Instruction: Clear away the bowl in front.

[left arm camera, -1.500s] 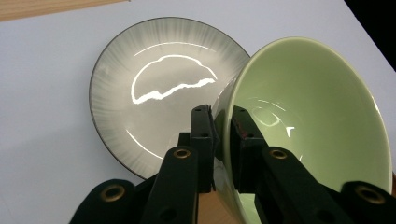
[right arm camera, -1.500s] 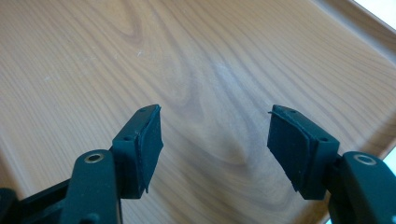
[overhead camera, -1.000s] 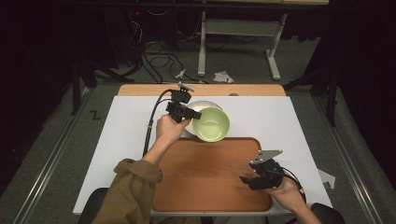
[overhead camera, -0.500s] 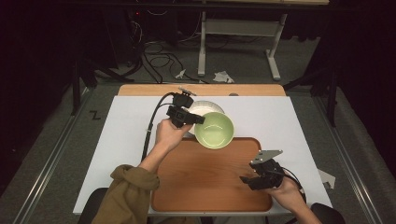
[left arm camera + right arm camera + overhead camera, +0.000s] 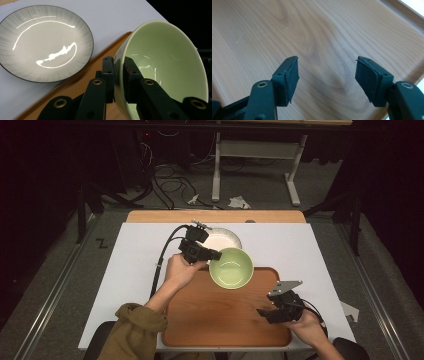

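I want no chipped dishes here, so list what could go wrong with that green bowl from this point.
1. The left claw pinches the green bowl by a thin stretch of rim alone, and the bowl hangs tilted; it could slip or swing out.
2. The plate lies close beside it on the white table; a dropped bowl might strike it.
3. The bowl hangs over the far edge of the wooden tray; lowered there, it may catch the raised lip.

Black tools (image 5: 212,255), olive sleeve (image 5: 132,330)

Glossy glazed green bowl (image 5: 165,65), shiny grey plate (image 5: 45,42) beside it, matt wood-grain tray (image 5: 317,37) underneath, matt white tabletop (image 5: 135,265)
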`<act>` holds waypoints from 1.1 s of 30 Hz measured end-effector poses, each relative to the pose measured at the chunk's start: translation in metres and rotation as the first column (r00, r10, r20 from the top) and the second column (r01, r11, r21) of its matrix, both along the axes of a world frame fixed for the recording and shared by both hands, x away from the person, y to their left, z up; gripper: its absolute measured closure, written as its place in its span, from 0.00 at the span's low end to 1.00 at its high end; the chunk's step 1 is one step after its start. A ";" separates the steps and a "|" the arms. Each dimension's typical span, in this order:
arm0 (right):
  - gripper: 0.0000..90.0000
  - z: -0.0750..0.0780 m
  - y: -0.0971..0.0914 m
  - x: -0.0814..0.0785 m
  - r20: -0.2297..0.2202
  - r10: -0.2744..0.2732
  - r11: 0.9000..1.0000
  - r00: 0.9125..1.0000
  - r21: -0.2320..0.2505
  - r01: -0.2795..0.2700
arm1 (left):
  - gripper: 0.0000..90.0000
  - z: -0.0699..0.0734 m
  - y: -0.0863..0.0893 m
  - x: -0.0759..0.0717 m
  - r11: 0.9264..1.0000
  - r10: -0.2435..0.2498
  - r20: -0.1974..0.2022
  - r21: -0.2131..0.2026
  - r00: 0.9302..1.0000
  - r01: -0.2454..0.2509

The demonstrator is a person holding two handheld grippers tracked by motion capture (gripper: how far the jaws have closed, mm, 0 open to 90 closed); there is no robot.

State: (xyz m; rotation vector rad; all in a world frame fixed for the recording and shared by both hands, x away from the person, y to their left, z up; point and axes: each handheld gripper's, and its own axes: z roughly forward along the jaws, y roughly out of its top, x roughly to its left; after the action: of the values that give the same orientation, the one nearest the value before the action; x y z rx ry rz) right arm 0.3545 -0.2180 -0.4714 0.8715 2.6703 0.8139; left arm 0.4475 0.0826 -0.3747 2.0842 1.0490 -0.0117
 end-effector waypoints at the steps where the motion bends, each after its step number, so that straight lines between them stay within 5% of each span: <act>1: 0.40 0.000 0.000 0.000 0.000 0.001 1.000 1.000 0.001 -0.001 | 0.91 0.000 0.000 -0.001 1.000 -0.004 -0.003 0.002 1.000 0.004; 33: 0.39 0.000 0.000 0.000 0.000 0.001 1.000 1.000 0.001 -0.001 | 0.90 -0.033 0.002 -0.021 1.000 -0.027 -0.059 0.003 0.998 0.027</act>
State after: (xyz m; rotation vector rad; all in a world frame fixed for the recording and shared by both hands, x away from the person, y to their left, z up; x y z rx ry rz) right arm 0.3546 -0.2181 -0.4714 0.8697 2.6709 0.8153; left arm 0.4269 0.0849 -0.4075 2.1130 1.0574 -0.0853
